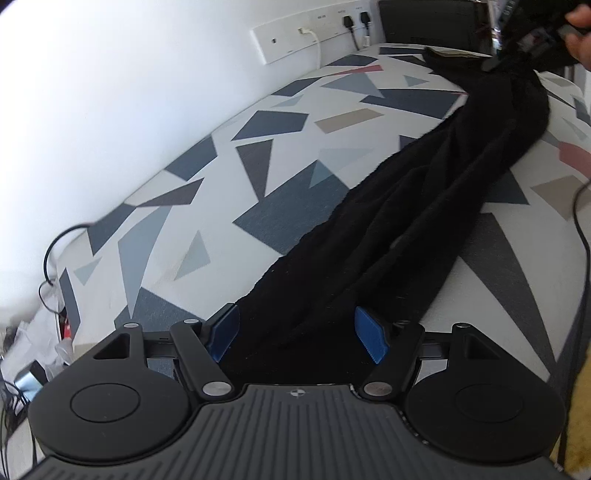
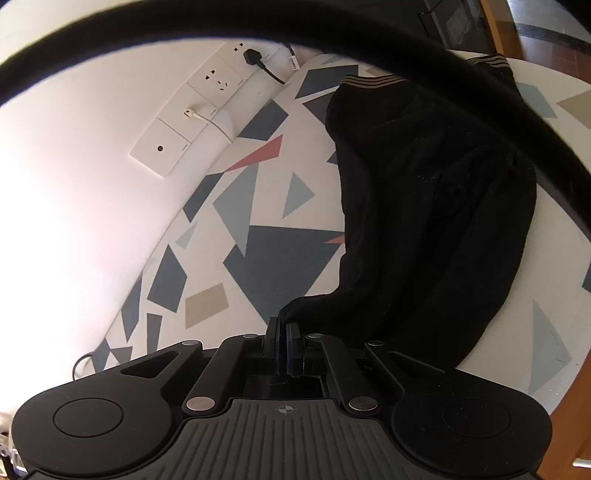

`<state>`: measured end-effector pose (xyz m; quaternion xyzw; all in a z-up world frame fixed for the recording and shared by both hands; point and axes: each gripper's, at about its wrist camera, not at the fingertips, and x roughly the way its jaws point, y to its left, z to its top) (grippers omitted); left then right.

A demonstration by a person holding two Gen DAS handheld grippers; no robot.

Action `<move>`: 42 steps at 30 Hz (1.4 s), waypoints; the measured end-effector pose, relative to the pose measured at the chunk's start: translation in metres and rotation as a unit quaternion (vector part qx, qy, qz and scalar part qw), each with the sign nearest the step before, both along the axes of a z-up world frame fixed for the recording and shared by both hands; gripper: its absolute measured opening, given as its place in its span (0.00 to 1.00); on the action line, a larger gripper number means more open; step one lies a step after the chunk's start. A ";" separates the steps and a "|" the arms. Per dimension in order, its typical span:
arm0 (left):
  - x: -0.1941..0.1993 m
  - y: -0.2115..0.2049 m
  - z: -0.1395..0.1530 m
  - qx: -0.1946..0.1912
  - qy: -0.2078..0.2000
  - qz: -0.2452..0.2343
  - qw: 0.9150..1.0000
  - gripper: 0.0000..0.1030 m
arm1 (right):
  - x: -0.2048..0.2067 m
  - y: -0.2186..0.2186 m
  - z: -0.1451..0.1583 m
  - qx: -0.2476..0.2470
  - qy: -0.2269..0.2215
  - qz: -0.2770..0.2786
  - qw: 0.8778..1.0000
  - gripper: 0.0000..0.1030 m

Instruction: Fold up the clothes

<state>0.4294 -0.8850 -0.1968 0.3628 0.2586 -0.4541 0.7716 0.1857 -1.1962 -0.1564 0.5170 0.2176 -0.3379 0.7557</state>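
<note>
A black garment [image 1: 399,221] lies stretched in a long, bunched band across the patterned table [image 1: 258,155]. My left gripper [image 1: 297,334] is low over its near end. The blue pads [image 1: 371,334] stand wide apart with the cloth lying between them, not pinched. In the right wrist view the garment [image 2: 436,206] has tan striped ribbing [image 2: 373,79] at its far end. My right gripper [image 2: 283,328] is shut on a near corner of the fabric. From the left wrist view that right gripper [image 1: 496,64] shows at the far end, held by a hand [image 1: 580,33].
A white wall with a socket panel [image 1: 295,40] and plugged cables runs along the table's far side. A dark box [image 1: 432,22] stands at the back. A thick black cable [image 2: 480,85] arcs close across the right wrist view. Clutter and wires [image 1: 48,280] lie off the table's left end.
</note>
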 end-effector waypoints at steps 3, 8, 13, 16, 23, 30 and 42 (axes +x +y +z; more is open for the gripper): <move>-0.009 0.003 -0.002 0.013 -0.022 -0.028 0.999 0.71 | 0.001 -0.002 0.001 0.002 -0.005 0.003 1.000 0.03; 0.000 0.009 -0.001 0.006 0.010 -0.029 1.000 0.71 | 0.008 -0.004 0.001 0.002 0.000 0.011 1.000 0.03; 0.014 0.013 -0.004 -0.014 0.052 -0.027 0.998 0.70 | 0.011 -0.004 -0.001 0.004 0.002 0.015 1.000 0.03; 0.028 0.011 -0.005 -0.022 0.088 -0.033 0.995 0.70 | 0.012 -0.003 -0.001 0.004 0.004 0.016 1.000 0.03; 0.051 0.009 -0.003 -0.027 0.172 -0.063 0.983 0.30 | 0.014 0.000 0.000 0.005 0.008 0.014 1.000 0.03; 0.030 0.031 0.009 -0.043 0.153 -0.065 0.985 0.05 | 0.012 0.002 -0.001 0.009 0.005 0.007 1.000 0.03; 0.028 0.072 0.071 -0.200 0.157 0.020 0.967 0.03 | 0.022 -0.001 0.033 0.001 -0.011 0.029 1.000 0.03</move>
